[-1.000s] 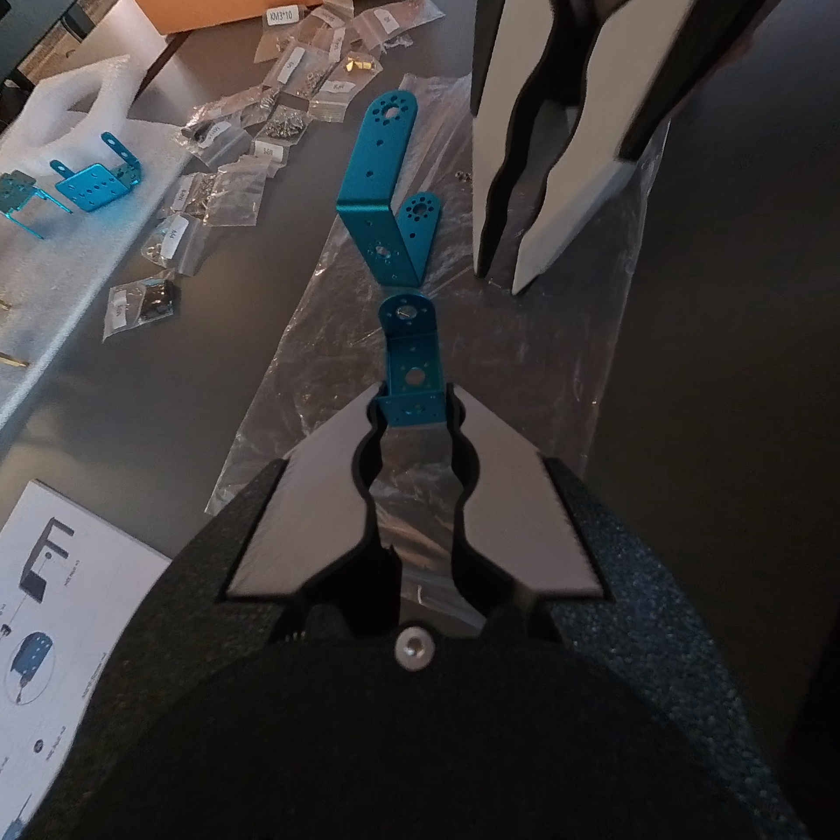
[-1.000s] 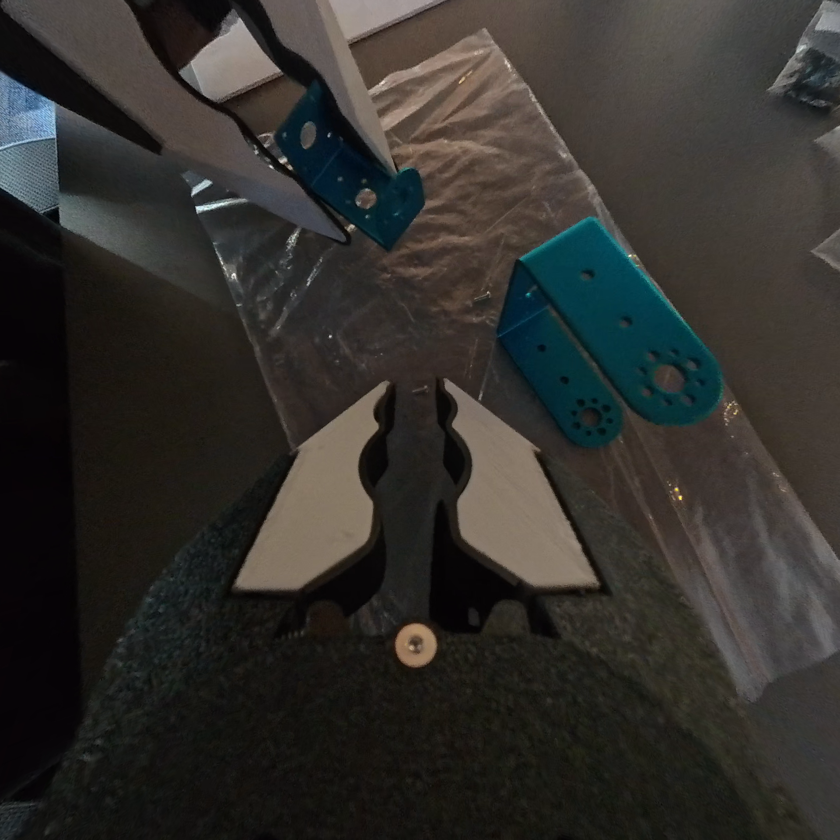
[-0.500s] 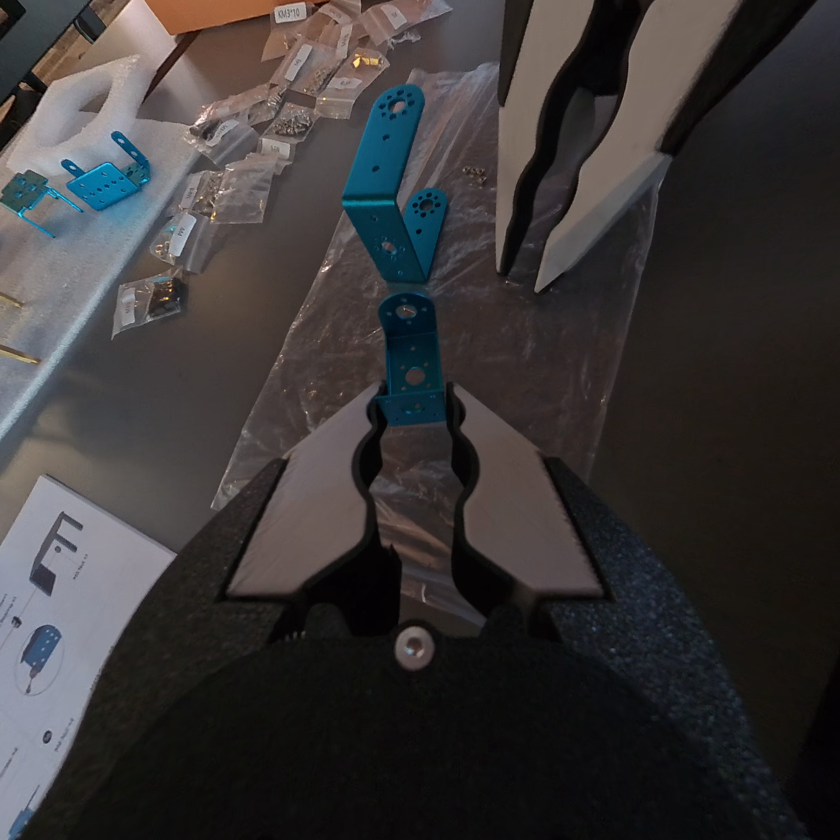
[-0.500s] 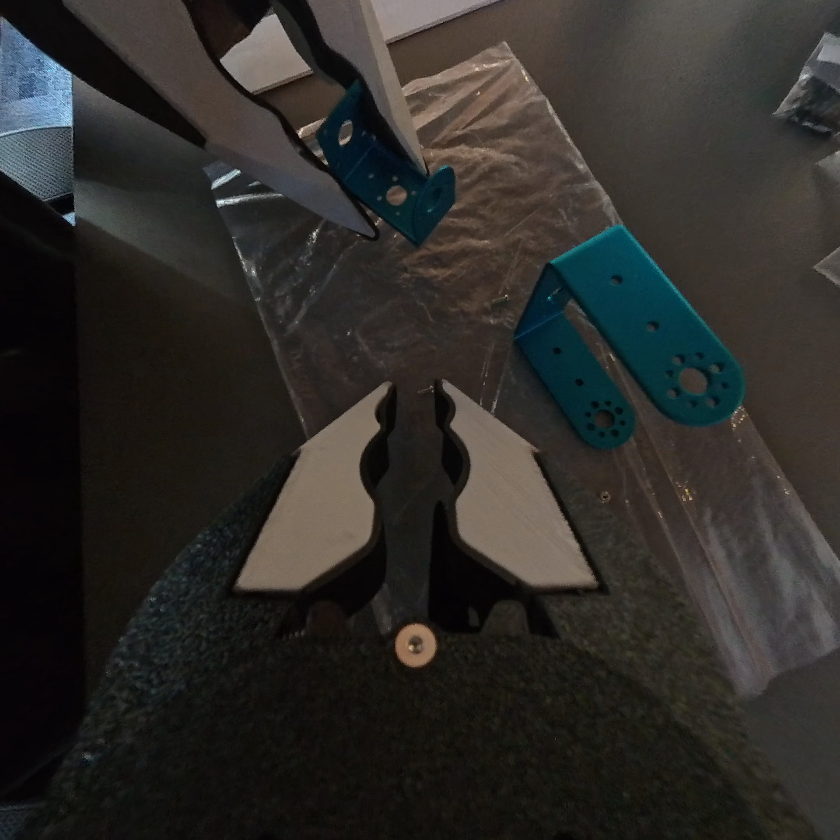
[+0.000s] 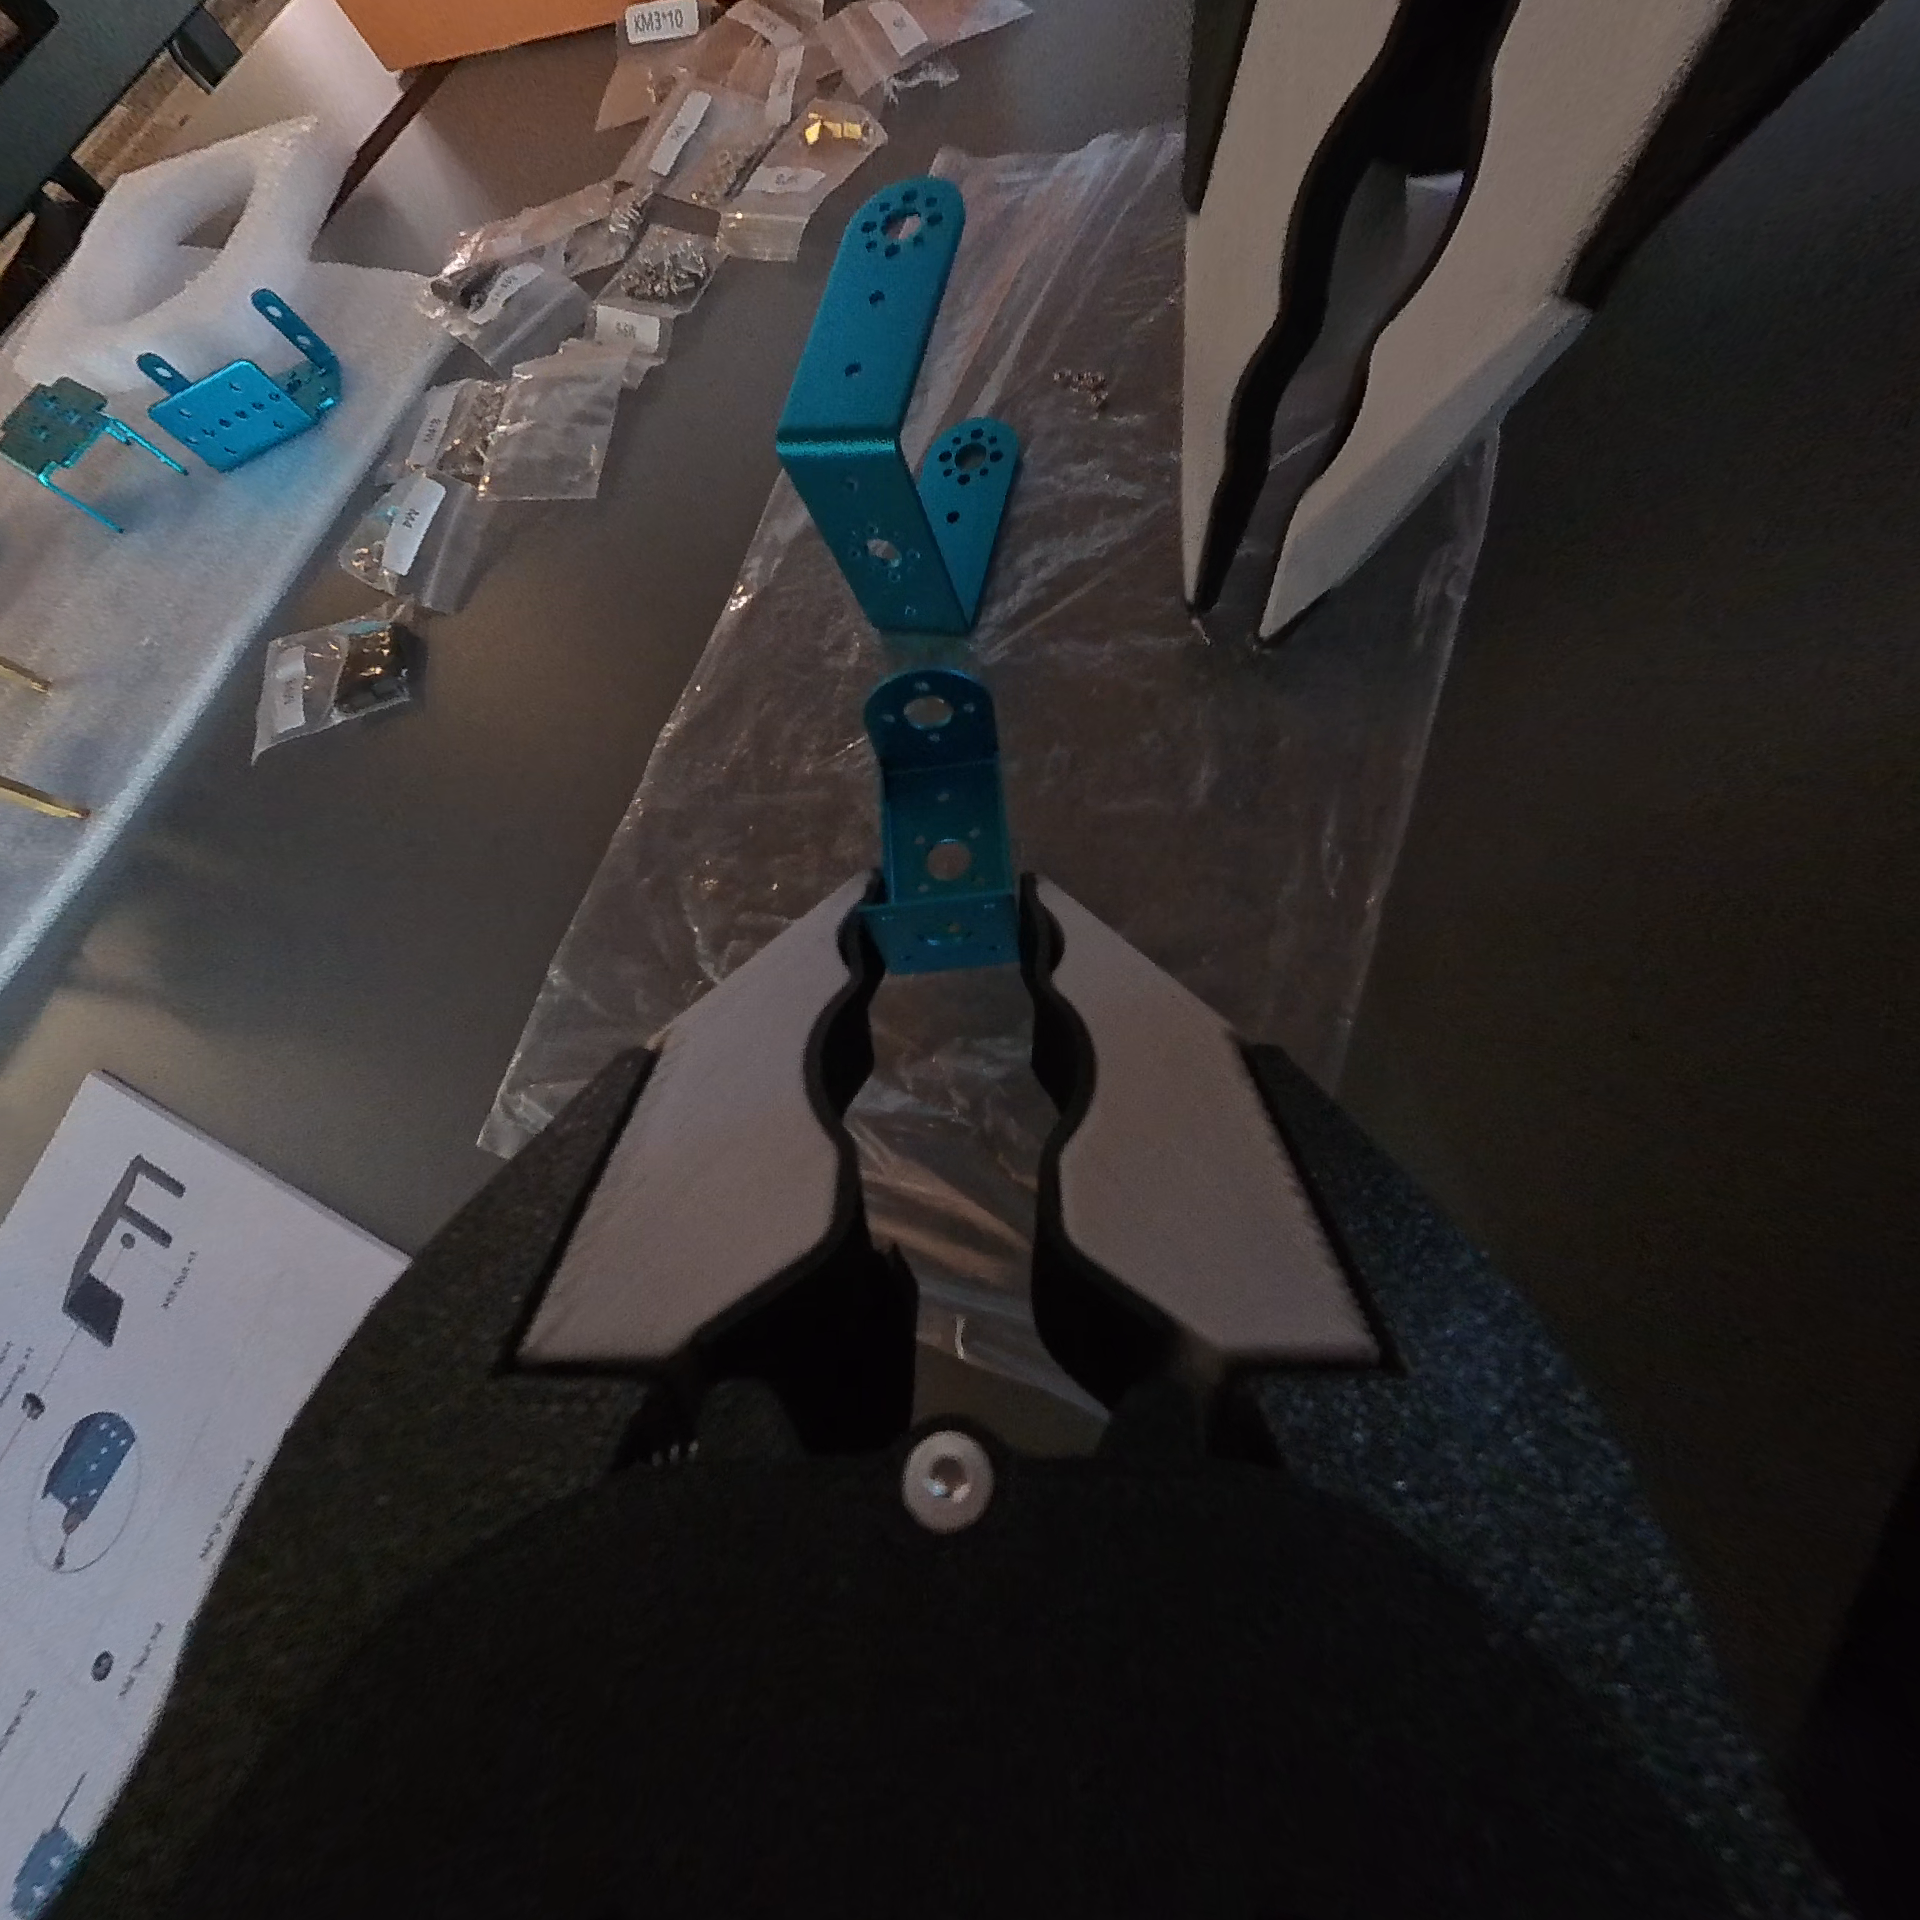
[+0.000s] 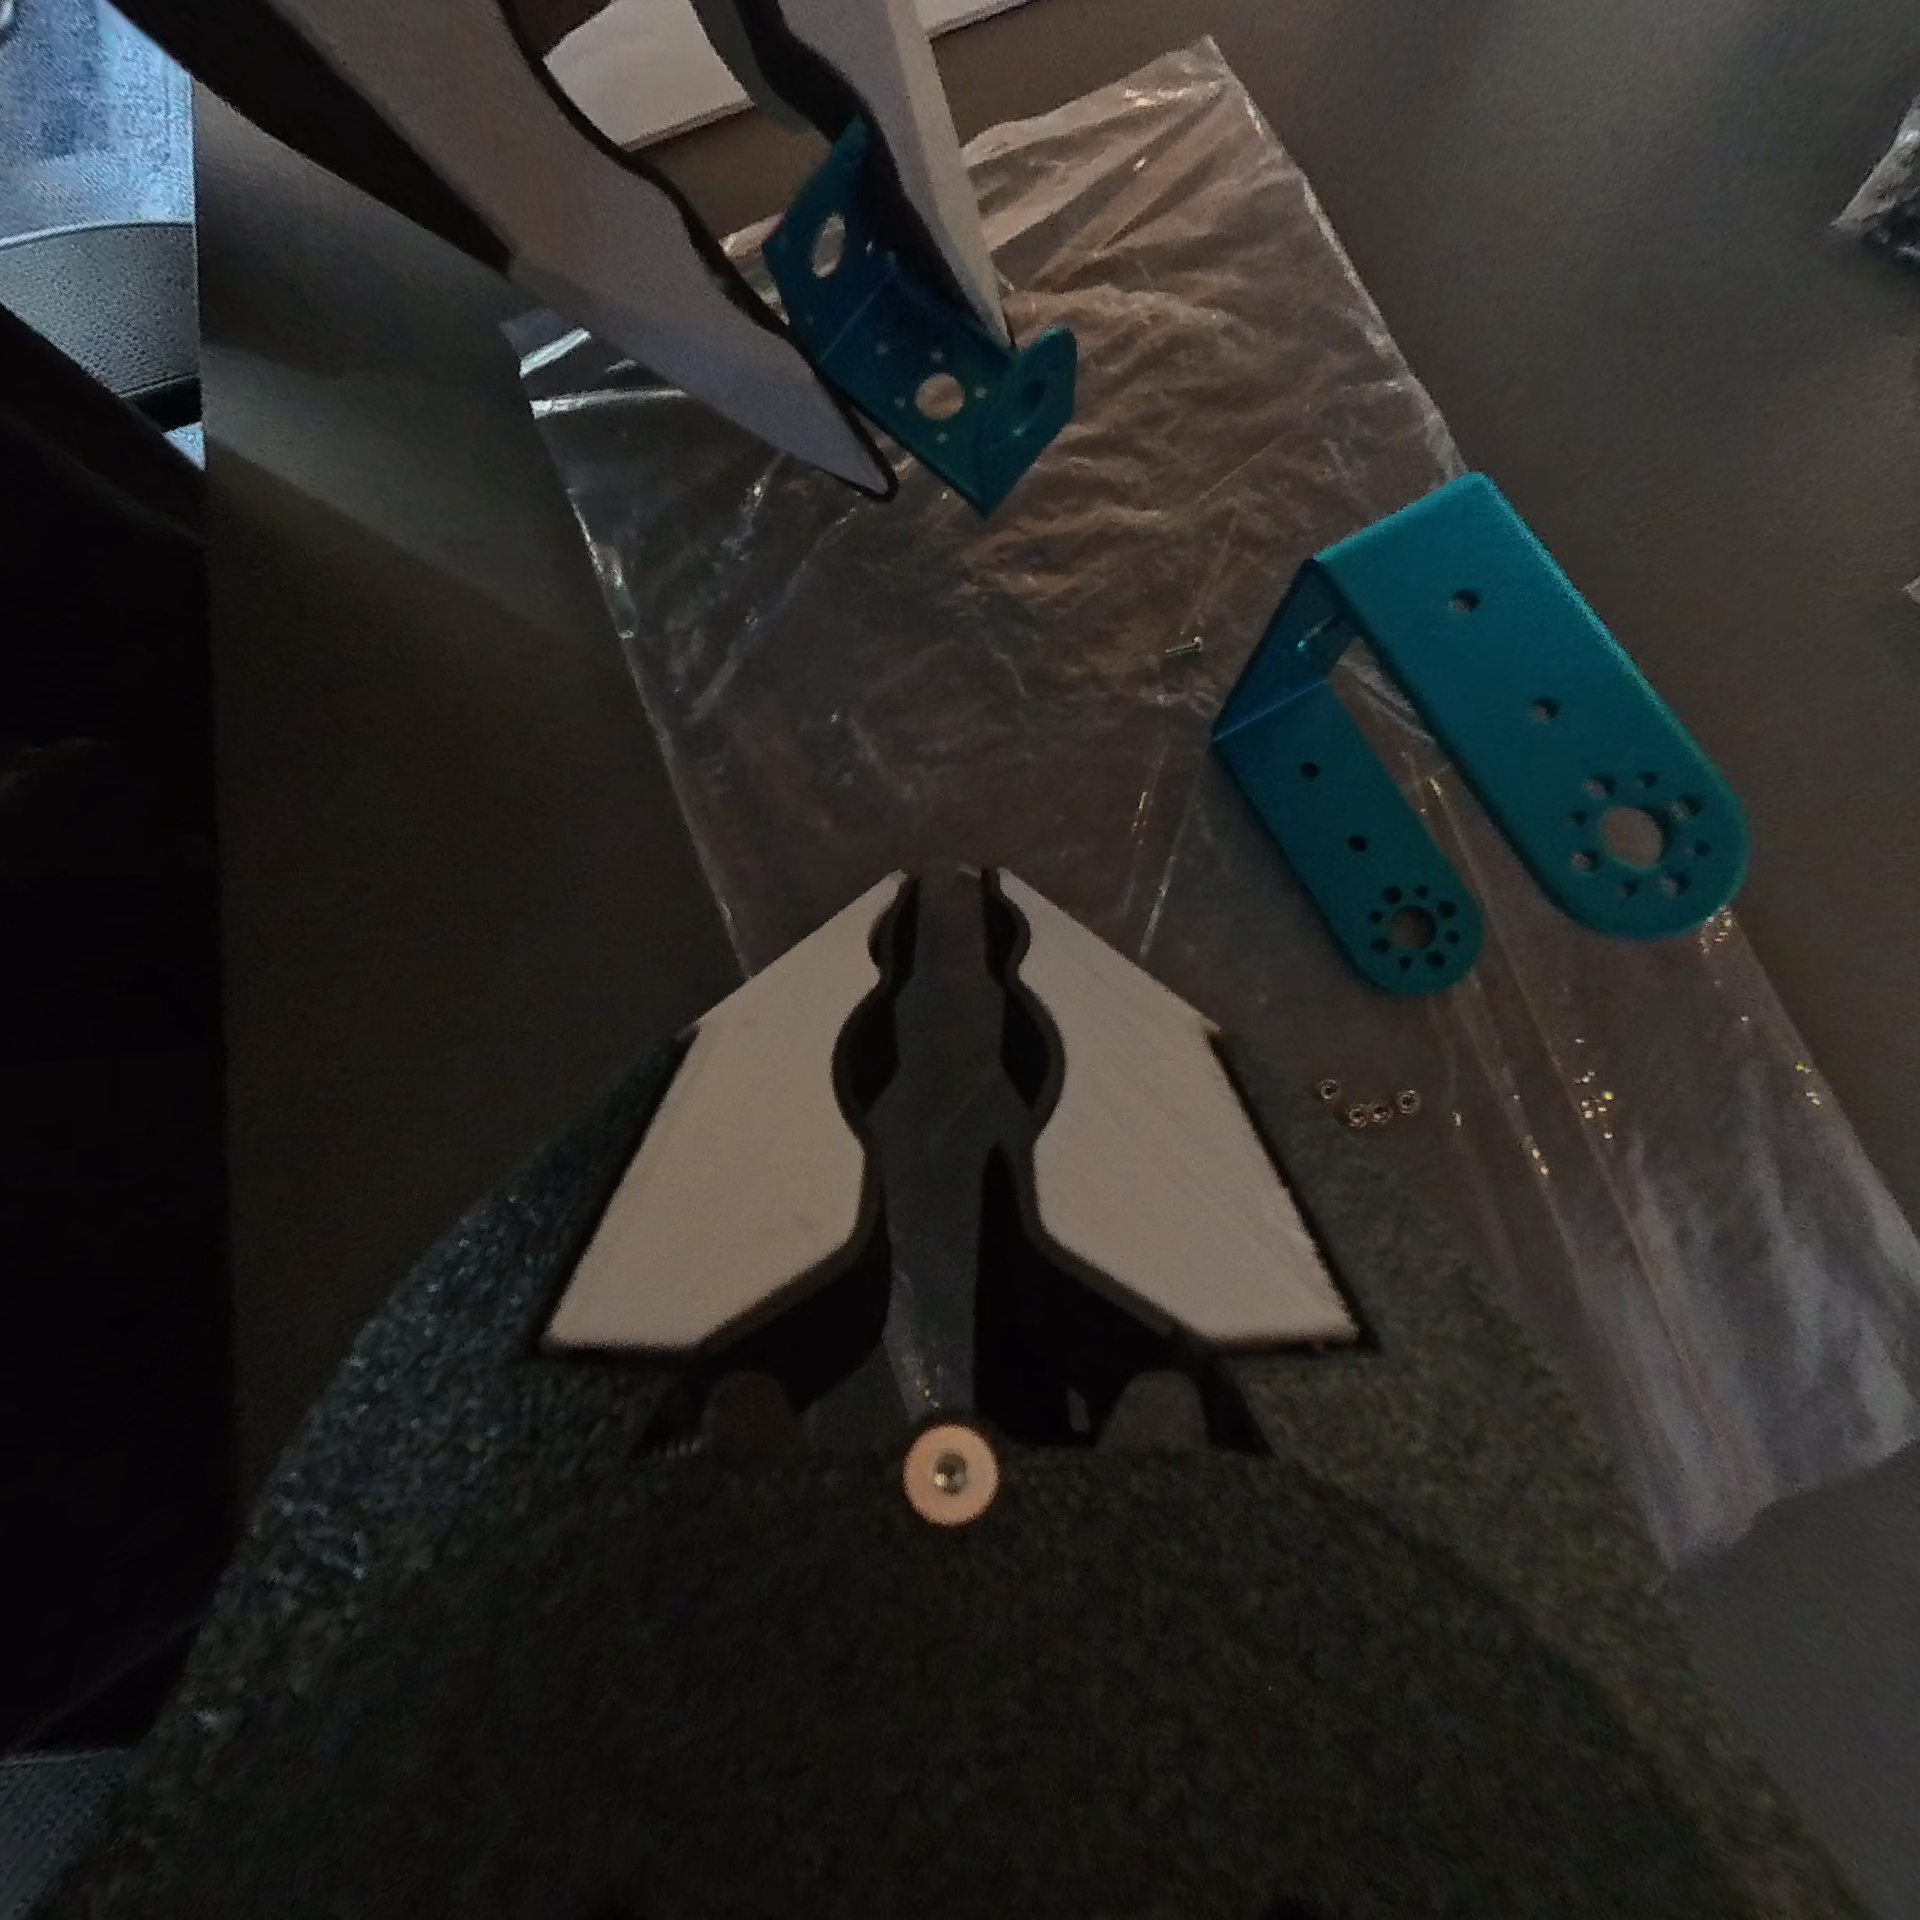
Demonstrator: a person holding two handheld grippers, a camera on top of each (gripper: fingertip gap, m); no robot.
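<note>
— What's different from a moment ago?

— Little. The left tool (image 5: 951,914) stays clamped on the small blue bracket (image 5: 940,831). The right tool (image 6: 961,878) has drifted slightly, so tiny nuts (image 6: 1366,1107) now show at its near right.

— Is the right tool holding anything?

— Its jaws sit close, with a slim gap. I cannot tell if they pinch something small.

— Where's the bracket, and how does it point?

— Over the clear plastic sheet (image 5: 1143,831) on the worktop (image 5: 416,935), near the larger blue bracket (image 5: 883,343). Its long axis runs near to far, straight out from the left tool, rounded holed end farthest.
</note>
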